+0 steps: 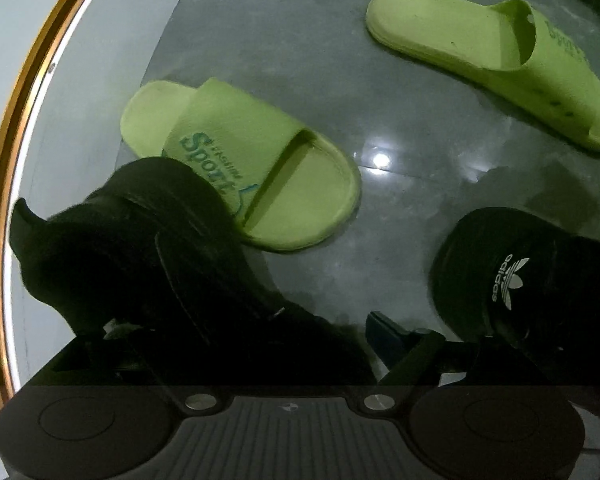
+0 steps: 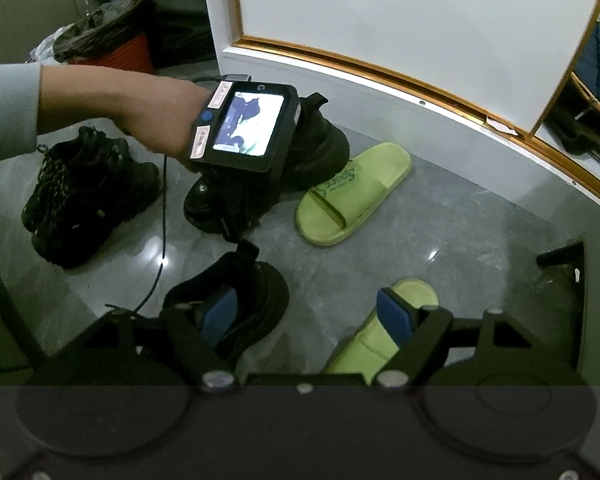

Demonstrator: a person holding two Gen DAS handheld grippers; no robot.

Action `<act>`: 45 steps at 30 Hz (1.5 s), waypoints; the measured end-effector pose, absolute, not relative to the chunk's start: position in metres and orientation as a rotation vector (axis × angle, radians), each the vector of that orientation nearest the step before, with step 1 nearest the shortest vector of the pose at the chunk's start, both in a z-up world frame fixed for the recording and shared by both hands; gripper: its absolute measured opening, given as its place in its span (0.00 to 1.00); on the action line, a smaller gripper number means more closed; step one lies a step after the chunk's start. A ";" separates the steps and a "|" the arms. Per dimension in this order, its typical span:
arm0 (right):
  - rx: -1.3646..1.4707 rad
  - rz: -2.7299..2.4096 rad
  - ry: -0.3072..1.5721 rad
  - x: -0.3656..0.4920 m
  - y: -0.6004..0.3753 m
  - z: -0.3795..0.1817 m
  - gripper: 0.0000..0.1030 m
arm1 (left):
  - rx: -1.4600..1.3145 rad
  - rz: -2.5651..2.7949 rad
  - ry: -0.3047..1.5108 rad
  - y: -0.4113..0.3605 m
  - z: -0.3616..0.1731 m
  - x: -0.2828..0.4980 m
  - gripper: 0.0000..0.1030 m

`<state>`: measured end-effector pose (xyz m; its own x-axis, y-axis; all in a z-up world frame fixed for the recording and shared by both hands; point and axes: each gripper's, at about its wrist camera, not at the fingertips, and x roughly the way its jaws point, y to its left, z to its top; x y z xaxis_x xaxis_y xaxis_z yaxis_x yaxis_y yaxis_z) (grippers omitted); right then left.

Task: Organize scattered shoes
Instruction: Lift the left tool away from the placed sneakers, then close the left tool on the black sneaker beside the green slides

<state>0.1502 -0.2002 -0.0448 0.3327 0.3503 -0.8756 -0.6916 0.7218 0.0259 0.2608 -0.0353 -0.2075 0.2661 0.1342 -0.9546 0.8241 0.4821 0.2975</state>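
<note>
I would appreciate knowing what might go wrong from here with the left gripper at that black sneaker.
The black sneaker sits against the green slide, so lifting it may drag the slide along. The cable from the left gripper hangs beside a second sneaker and could snag on it.

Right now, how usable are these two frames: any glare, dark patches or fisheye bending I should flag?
Left wrist view: a lamp glare spot on the grey floor; the black sneaker is underexposed, nearly featureless; the gold trim bows strongly. Right wrist view: brighter, green slide legible, small floor highlight; the straight baseboard curves, corners vignette black.
</note>
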 end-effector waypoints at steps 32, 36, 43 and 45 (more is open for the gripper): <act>-0.392 0.698 1.022 0.152 -0.198 -0.042 0.74 | 0.668 -0.509 1.394 -0.015 -0.184 0.290 0.13; -0.384 0.699 1.025 0.146 -0.200 -0.044 0.74 | 0.535 -0.560 1.507 -0.001 -0.173 0.279 0.09; -0.381 0.706 1.016 0.145 -0.200 -0.040 0.74 | 0.333 -0.574 1.577 0.014 -0.169 0.278 0.11; -0.381 0.706 1.019 0.145 -0.200 -0.041 0.74 | 0.324 -0.579 1.556 0.010 -0.170 0.277 0.12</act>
